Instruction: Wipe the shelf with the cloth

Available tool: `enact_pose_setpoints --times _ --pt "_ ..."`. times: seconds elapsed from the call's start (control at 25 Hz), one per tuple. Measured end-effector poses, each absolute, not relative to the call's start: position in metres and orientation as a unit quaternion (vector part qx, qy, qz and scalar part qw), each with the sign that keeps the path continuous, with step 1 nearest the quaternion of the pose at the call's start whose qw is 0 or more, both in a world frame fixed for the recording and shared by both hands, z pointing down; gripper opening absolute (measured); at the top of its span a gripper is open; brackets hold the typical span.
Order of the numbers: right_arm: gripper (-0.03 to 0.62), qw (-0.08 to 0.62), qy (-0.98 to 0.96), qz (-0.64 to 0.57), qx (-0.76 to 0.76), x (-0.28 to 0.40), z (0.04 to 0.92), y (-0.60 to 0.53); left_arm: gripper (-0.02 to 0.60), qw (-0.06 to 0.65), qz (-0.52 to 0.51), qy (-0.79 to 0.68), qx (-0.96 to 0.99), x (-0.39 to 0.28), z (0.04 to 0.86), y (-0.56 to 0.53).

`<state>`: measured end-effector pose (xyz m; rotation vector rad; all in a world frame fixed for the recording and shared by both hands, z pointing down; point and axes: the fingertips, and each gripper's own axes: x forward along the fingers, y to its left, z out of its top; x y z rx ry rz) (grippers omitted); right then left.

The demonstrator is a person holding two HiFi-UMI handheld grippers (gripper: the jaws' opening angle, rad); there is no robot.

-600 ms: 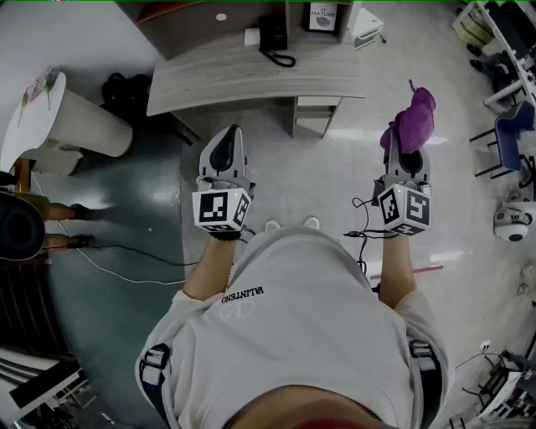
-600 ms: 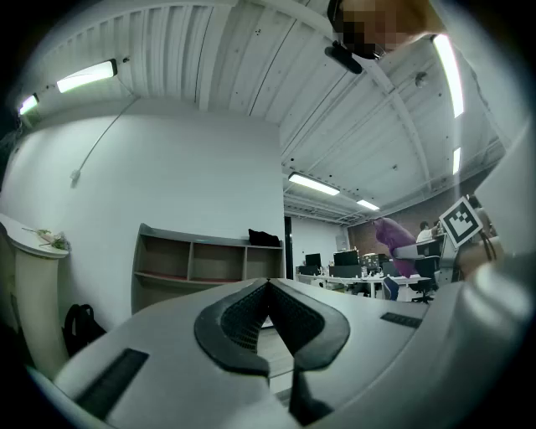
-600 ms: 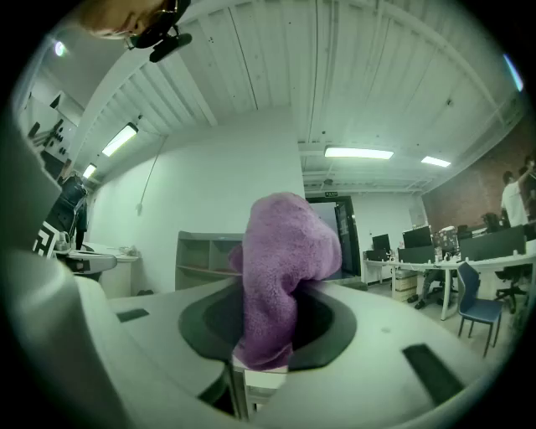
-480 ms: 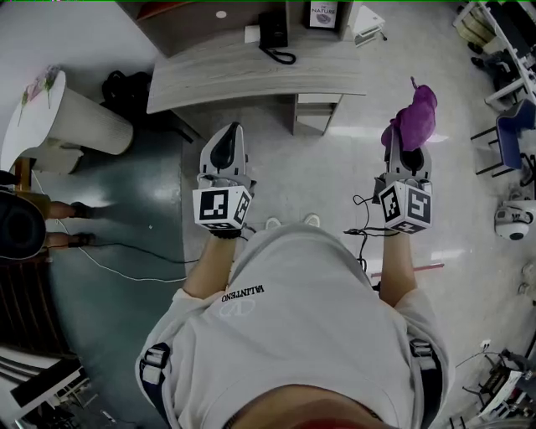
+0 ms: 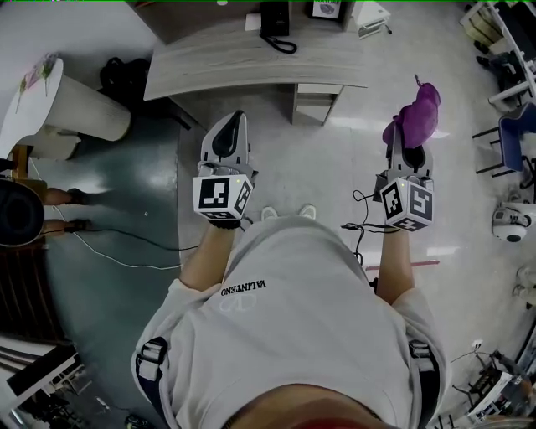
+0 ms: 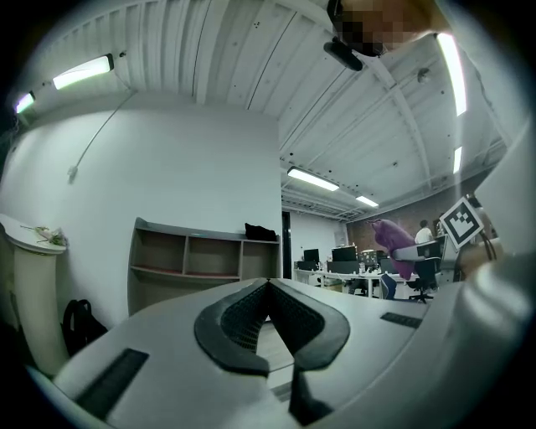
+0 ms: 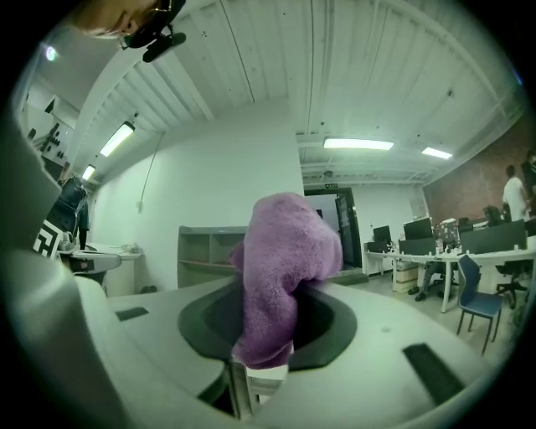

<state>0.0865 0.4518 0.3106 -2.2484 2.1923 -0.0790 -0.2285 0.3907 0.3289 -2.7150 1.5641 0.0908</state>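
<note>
The cloth (image 5: 416, 116) at the upper right is a fuzzy purple, bright against the pale grey right hand-held gripper (image 5: 400, 138) with its black pads. The left hand-held gripper (image 5: 236, 119) is the same grey, and both carry cubes patterned in black-and-white squares. The shelf (image 5: 251, 65) along the top shows a washed grey-brown wood grain. The floor (image 5: 327, 167) is glossy off-white at centre and dark teal at left. The shirt (image 5: 293, 318) is white with dark lettering, the telephone (image 5: 275, 21) black, and the chair (image 5: 512, 134) at the right edge blue.
</note>
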Motion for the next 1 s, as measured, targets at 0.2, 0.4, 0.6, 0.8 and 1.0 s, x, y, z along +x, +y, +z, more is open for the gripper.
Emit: enact_pose_setpoints --times 0.2,0.4,0.6,0.8,1.0 --pt "0.103 -0.003 0.7 -0.03 -0.714 0.104 0.314 0.453 0.002 0.0 0.025 0.498 -0.867 -0.207 0.331 0.388" --pt "0.103 -0.003 0.702 -0.031 -0.711 0.129 0.317 0.453 0.002 -0.003 0.016 0.502 -0.864 -0.181 0.337 0.384" --pt "0.103 -0.001 0.708 -0.046 -0.705 0.15 0.329 0.45 0.002 -0.012 0.022 0.505 -0.863 -0.16 0.345 0.392" --pt "0.103 0.002 0.713 -0.048 -0.7 0.159 0.327 0.448 0.002 0.005 0.007 0.509 -0.861 -0.152 0.342 0.398" --pt "0.103 0.006 0.716 -0.056 -0.696 0.158 0.336 0.445 0.002 0.01 0.004 0.509 -0.861 -0.149 0.342 0.397"
